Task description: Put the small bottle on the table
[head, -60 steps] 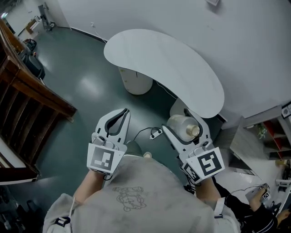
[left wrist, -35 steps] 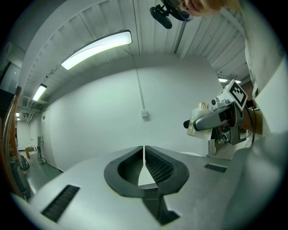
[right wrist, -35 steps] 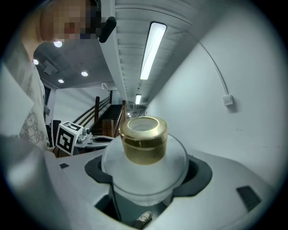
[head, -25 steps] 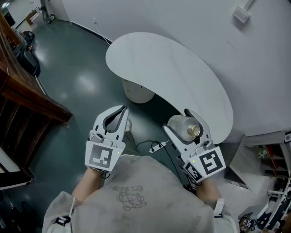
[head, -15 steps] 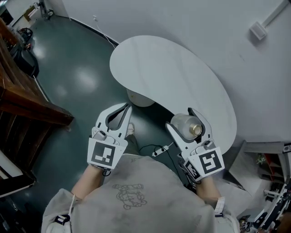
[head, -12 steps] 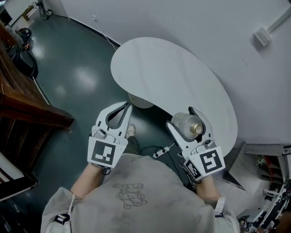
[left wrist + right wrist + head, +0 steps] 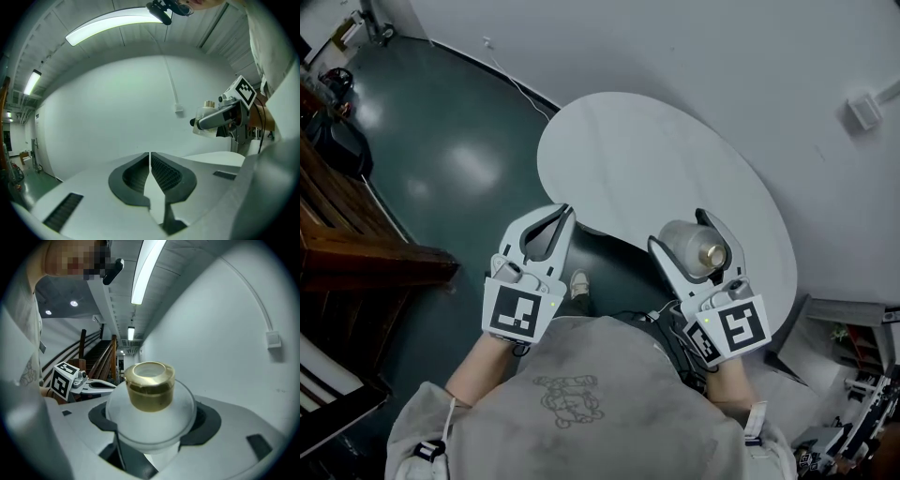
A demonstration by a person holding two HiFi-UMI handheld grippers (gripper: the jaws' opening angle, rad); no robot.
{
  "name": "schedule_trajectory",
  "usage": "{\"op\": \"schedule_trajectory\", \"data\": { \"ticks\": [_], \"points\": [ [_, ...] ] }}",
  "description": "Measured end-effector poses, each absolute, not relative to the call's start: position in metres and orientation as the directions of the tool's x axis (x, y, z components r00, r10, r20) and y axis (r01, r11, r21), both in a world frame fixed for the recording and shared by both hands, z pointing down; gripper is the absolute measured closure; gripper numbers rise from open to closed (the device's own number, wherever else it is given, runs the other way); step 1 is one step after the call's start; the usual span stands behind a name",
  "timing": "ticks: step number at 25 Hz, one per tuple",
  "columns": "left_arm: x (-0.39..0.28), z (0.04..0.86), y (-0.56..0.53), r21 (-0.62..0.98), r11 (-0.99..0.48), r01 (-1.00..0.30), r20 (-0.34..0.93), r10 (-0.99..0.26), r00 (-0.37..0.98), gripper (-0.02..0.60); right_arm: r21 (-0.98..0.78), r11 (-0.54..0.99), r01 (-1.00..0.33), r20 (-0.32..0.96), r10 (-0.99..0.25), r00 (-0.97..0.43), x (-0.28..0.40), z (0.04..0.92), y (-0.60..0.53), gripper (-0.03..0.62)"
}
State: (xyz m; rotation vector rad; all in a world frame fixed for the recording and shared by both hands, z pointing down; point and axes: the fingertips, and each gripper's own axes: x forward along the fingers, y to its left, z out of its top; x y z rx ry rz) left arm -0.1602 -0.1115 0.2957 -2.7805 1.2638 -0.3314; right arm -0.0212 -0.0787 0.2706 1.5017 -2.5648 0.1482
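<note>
Since the earlier frame I have carried both grippers forward. Item: small bottle (image 7: 694, 246), frosted, gold cap (image 7: 149, 383), now over the white table (image 7: 656, 159) at its near right edge, clamped between my right gripper (image 7: 681, 231) jaws. Left gripper (image 7: 150, 157): jaws closed together, empty, left of the bottle.

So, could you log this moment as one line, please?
left gripper: shut, empty | right gripper: shut on frosted round gold-capped small bottle | white curved table: bottle not yet down

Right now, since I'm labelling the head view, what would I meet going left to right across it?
Wooden railing → left gripper → small bottle, held in the right gripper → white box on the wall.
</note>
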Motion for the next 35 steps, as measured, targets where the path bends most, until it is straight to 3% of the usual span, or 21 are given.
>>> {"op": "schedule_trajectory", "data": {
  "ticks": [12, 24, 35],
  "points": [
    [-0.169, 0.302, -0.158, -0.147, -0.672, -0.726, 0.175, -0.74, 0.65, 0.555, 0.007, 0.471, -0.882, 0.214, -0.862, -0.459, -0.027, 0.271, -0.128, 0.247],
    [-0.135, 0.3, -0.186, -0.159, -0.643, -0.749, 0.197, -0.764, 0.614, 0.555, 0.04, 0.524, -0.85, 0.223, -0.834, -0.504, 0.005, 0.269, -0.162, 0.247],
    [-0.099, 0.307, -0.214, -0.152, -0.624, -0.767, 0.23, -0.777, 0.586, 0.555, -0.032, 0.529, -0.848, 0.237, -0.82, -0.521, 0.046, 0.284, -0.205, 0.246]
  ]
}}
